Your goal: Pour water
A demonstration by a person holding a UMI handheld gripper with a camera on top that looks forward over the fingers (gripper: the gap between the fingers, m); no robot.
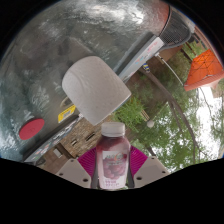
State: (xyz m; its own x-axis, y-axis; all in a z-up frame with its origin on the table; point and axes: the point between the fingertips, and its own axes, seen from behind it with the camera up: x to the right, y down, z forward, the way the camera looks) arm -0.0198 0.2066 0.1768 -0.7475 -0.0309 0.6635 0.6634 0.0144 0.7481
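Note:
A small bottle (112,158) with a pink label and a pale cap is pinned between the magenta pads (88,162) of my gripper (112,168), both fingers pressing on its sides. Just beyond the bottle's cap is a white cup (96,88), seen tilted, its body pointing away from the fingers. The whole view is rolled over, so the bottle lies tipped toward the cup. No water stream shows.
A silver car body (70,40) with a red tail light (32,128) fills the area behind the cup. Green trees (185,125) and an orange shape (205,68) lie beyond. Wooden slats (75,145) sit just past the fingers.

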